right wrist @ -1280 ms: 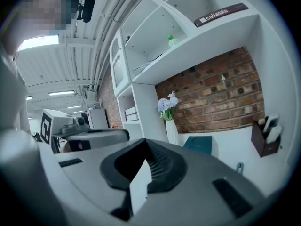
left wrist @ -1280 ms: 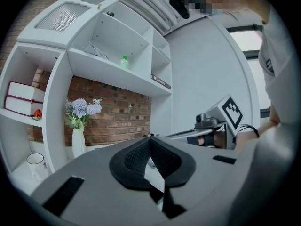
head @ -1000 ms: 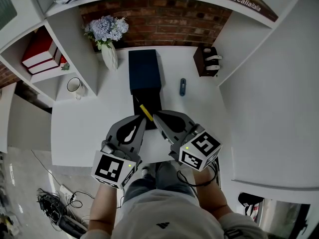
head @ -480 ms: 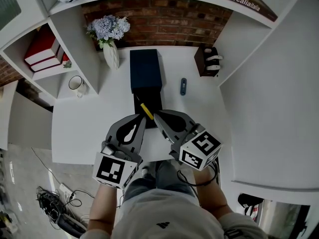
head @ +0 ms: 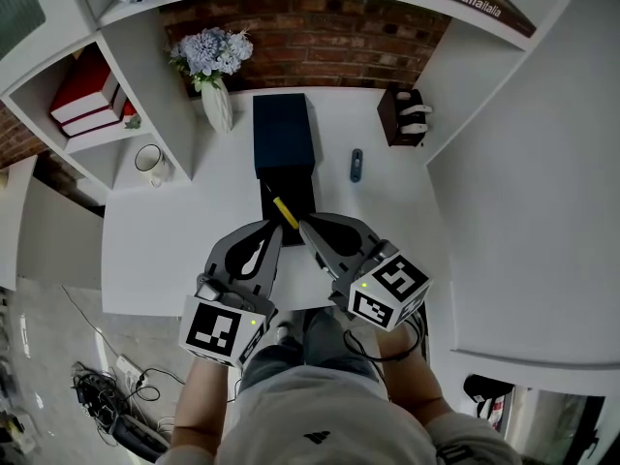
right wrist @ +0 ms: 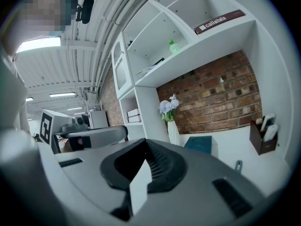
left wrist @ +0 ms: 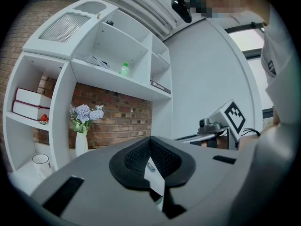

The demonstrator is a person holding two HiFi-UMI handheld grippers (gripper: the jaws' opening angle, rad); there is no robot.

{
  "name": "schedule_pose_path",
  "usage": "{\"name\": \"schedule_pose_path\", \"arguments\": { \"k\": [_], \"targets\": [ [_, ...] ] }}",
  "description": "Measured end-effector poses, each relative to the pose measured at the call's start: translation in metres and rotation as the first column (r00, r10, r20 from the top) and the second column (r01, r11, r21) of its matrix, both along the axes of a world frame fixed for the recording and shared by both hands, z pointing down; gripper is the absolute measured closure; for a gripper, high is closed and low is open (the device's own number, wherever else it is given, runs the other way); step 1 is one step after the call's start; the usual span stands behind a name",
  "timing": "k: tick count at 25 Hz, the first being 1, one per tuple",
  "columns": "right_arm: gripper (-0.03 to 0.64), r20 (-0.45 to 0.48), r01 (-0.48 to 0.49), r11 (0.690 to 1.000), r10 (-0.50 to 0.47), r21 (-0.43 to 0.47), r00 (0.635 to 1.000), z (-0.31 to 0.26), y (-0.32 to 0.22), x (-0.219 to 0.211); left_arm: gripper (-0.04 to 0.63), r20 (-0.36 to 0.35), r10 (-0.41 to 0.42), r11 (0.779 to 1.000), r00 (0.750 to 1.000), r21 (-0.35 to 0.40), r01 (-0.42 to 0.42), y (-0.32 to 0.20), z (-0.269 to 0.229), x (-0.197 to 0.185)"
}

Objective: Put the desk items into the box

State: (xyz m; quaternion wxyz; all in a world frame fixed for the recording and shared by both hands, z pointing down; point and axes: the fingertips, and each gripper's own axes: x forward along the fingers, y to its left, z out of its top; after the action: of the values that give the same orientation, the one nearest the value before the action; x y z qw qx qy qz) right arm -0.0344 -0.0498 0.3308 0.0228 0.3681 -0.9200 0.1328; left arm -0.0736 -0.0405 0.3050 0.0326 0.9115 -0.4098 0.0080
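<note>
Fingers on the left gripper (head: 276, 228) are pressing together with nothing between them, and those on the right gripper (head: 303, 226) are doing the same, pads meeting on empty air. Both grippers are hanging side by side over the near edge of the worktop (head: 155, 250), pointing roughly level toward the box (head: 282, 129). That reads as a ready pose rather than a reach, since neither is touching anything.

Just beyond their tips a yellow pen-like item (head: 285, 213) is lying aslant across the black open part (head: 295, 187) at the near end of the dark blue box. Whether it is sitting fully inside or resting on the rim I cannot tell; either way, one item seems to be in or nearly in. The box is sitting lengthwise mid-worktop with its open end facing the person, probably so things can be dropped in from the near side.

Right of the box and apart from it, a small blue item (head: 356, 166) is lying on bare worktop. It looks like the next thing waiting to be collected, and the fingers would have to open first. Farther right a brown holder (head: 400, 119) is standing against the side wall with white things in it. Left of the box a vase of flowers (head: 215, 105) is standing by the brick wall (head: 320, 37). A mug (head: 147, 165) and red books (head: 82, 105) are sitting in the shelf unit.
</note>
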Motion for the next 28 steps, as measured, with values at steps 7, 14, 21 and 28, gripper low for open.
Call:
{"name": "schedule_pose_path", "arguments": {
  "k": [7,14,21,28],
  "targets": [
    [0.607,0.011,-0.044,0.999,0.044,0.021,0.999,-0.002,0.014,0.005,0.584,-0.014,0.034,0.999,0.999,0.005,-0.034,0.013,-0.003,0.004],
    [0.607,0.026,-0.123,0.992,0.123,0.032,0.992,-0.001,0.035,0.016,0.584,-0.004,0.108,0.994,0.994,0.009,-0.107,0.032,0.000,0.015],
    [0.607,0.009,-0.197,0.979,0.197,0.050,0.980,-0.003,0.043,0.037,0.584,-0.011,0.175,0.985,0.984,0.001,-0.175,0.038,0.001,0.033],
    [0.607,0.018,-0.280,0.960,0.280,0.021,0.960,0.005,0.035,0.069,0.584,-0.004,0.220,0.975,0.976,-0.007,-0.220,0.032,0.003,0.057]
  ]
}}
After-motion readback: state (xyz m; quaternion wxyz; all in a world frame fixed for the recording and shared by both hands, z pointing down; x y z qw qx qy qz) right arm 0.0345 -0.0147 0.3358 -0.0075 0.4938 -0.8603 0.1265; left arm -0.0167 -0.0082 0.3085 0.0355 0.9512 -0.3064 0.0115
